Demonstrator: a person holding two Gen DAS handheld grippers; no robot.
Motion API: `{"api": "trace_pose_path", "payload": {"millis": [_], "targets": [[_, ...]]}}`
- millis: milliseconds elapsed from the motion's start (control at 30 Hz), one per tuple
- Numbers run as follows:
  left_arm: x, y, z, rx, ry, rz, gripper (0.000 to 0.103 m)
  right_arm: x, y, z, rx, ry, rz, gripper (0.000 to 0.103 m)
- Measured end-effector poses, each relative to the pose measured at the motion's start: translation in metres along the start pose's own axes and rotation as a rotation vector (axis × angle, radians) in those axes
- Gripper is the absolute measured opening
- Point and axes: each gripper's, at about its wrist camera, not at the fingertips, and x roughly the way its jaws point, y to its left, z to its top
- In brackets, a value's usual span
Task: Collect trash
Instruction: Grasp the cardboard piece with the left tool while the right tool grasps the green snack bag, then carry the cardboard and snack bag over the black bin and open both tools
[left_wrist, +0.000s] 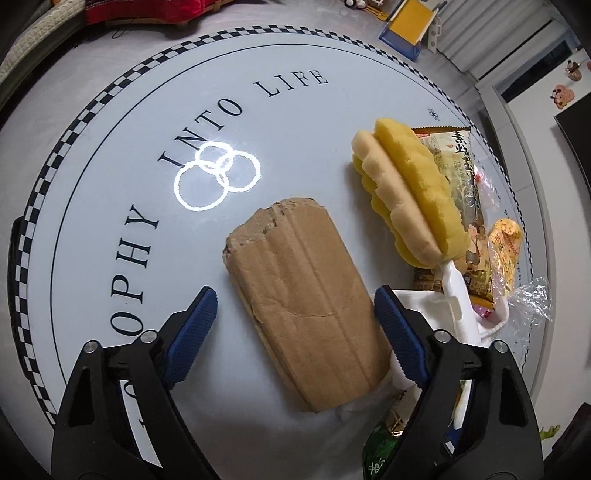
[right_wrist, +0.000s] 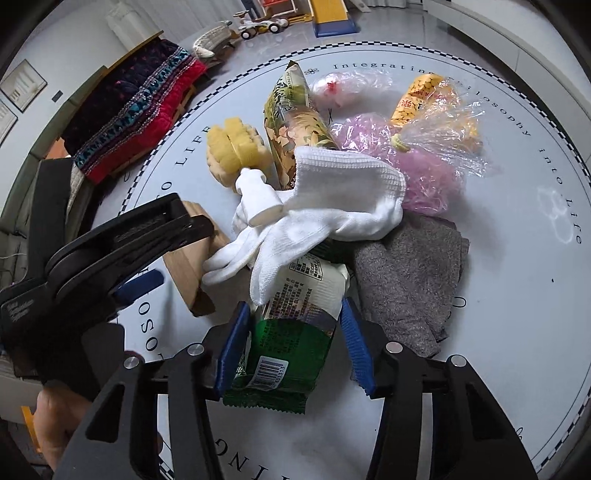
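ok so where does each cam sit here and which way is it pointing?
Left wrist: on the left gripper, looking down along its open fingers at the cardboard piece on the round table.
Right wrist: on the right gripper, looking down at the green snack packet between its open fingers; the left gripper and a bit of hand show at left.
Shared: cardboard piece, yellow sponge brush, white glove.

The brown cardboard (left_wrist: 306, 306) hides the near end of something white under it. The right tool (right_wrist: 291, 339) has its blue pads on both sides of the green snack bag (right_wrist: 284, 350), but whether they touch it is hard to tell. The white glove (right_wrist: 325, 206) covers the top of that bag. The gray cloth (right_wrist: 410, 280) goes under the glove too. Words on the tabletop (left_wrist: 110, 184) are cut off.
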Motion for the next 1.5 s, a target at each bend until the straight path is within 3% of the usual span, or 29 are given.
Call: {"api": "trace_pose_path", "payload": {"millis": [167,267,433,900,1500], "targets": [[0.005,-0.007,0.001,0.038,0.024,-0.084,0.046,-0.009,0.0,-0.002,0.0,-0.002,0.031,0.051],[-0.002,0.001,-0.005,0.047,0.01,-0.127,0.04,-0.017,0.0,-0.005,0.001,-0.007,0.051,0.049],[-0.035,0.011,-0.019,0.117,-0.047,-0.15,0.039,-0.03,0.004,-0.015,0.003,-0.016,0.075,0.049],[-0.117,0.069,-0.052,0.157,-0.171,-0.19,0.039,-0.064,0.042,-0.039,-0.061,-0.069,0.067,0.049],[-0.173,0.202,-0.11,0.093,-0.304,-0.061,0.039,-0.047,0.162,-0.087,-0.248,-0.038,0.147,0.049]]}}
